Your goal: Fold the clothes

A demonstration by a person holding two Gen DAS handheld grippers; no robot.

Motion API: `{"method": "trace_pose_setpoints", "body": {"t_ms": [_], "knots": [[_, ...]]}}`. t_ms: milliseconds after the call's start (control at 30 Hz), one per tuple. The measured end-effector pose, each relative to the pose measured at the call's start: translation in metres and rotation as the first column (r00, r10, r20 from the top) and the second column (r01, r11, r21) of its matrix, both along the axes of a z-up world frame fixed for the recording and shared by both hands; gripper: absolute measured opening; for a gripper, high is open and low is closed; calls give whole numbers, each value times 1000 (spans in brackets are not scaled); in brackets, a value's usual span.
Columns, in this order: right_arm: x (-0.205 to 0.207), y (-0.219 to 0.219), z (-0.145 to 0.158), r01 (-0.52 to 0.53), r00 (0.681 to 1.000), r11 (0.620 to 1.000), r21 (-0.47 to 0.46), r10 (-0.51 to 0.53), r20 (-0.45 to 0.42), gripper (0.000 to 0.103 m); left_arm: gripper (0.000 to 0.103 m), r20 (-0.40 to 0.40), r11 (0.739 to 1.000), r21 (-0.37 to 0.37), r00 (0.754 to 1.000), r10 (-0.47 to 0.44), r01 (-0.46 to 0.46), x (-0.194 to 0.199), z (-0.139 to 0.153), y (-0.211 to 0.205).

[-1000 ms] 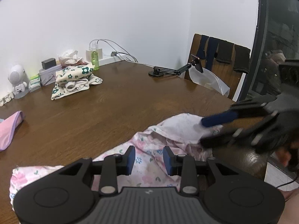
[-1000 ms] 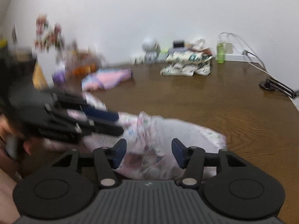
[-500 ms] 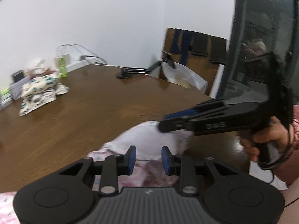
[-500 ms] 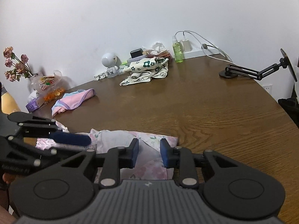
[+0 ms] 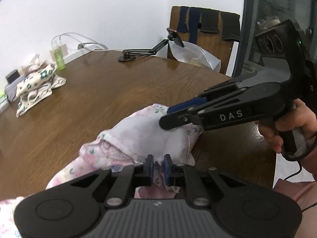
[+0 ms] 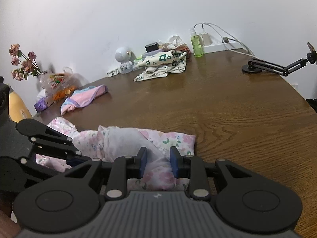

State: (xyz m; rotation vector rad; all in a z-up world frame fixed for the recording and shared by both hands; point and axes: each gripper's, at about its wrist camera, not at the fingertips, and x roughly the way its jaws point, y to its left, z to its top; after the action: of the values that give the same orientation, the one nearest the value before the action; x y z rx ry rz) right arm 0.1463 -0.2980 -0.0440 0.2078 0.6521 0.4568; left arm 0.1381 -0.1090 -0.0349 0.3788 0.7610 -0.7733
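The left gripper [image 5: 157, 166] has its blue-padded fingers [image 5: 149, 165] drawn close together, pinching a fold of the pink floral garment [image 5: 142, 136] at its near edge. The right gripper [image 6: 158, 161] has its fingers [image 6: 174, 161] wider apart, with a hump of the same garment [image 6: 138, 140] bunched between the pads; the cloth fills the gap, but whether the pads are squeezing it I cannot tell.

The garment lies crumpled at the near edge of the brown wooden desk [image 6: 227, 103], its pale inner side turned up in the middle.

Only the left wrist view shows the right gripper from the side [image 5: 170, 117], its tips resting on the pale cloth, with the person's hand [image 5: 285, 127] on its handle. It also shows a wooden chair [image 5: 206, 31] draped with dark cloths beyond the desk.

Only the right wrist view shows the left gripper's linkage [image 6: 75, 156] low over the floral cloth, a pink folded piece [image 6: 85, 99] farther back, dried roses [image 6: 21, 63] and a small white robot figure [image 6: 123, 56].

Both views show the green-flowered cream clothes pile [image 6: 162, 63], the green bottle [image 6: 196, 43] and the black jointed arm stand [image 5: 142, 50].
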Motion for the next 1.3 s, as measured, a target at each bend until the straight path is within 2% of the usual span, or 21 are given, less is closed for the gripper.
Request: {"method": "trace_pose_setpoints", "body": {"t_ms": [133,233,300,333,367,433,467,533,633,767,1033,1300], "knots": [[-3,3,0,-18,1000,1000,-13,19,10,28,12,-19,999,-32,999,29,-29,0,3,11],[-9,-2,7,-3,1000,1000,5,3,23,43,26,-10,995,-85,999,46,-47,-4,15,23],[-13,-9,13,26,999,1000,17,-27,32,60,39,16,992,-103,997,72,-70,-8,22,30],[-15,-13,16,43,999,999,22,-44,32,64,48,30,990,-111,996,86,-83,-11,25,34],[-17,-17,19,60,998,998,27,-61,33,70,52,39,988,-119,994,102,-97,-12,28,38],[-19,-24,21,86,996,995,43,-87,19,75,56,49,983,-134,990,134,-127,-14,30,44],[-19,-27,21,98,995,994,55,-98,5,76,63,53,980,-142,987,151,-142,-14,32,48],[-19,-32,19,119,993,989,84,-117,-26,78,69,58,974,-155,982,179,-168,-15,32,53],[-19,-36,16,147,988,983,113,-141,-60,82,70,56,970,-162,980,190,-179,-18,31,58],[-19,-35,18,198,978,977,74,-193,-77,100,80,59,967,-169,977,204,-192,-21,30,65],[-22,-21,25,192,980,981,31,-190,-67,103,90,49,955,-196,970,238,-224,-26,28,81],[-19,-23,23,188,976,975,118,-171,-134,103,92,40,949,-206,967,250,-237,-28,25,85]]}}
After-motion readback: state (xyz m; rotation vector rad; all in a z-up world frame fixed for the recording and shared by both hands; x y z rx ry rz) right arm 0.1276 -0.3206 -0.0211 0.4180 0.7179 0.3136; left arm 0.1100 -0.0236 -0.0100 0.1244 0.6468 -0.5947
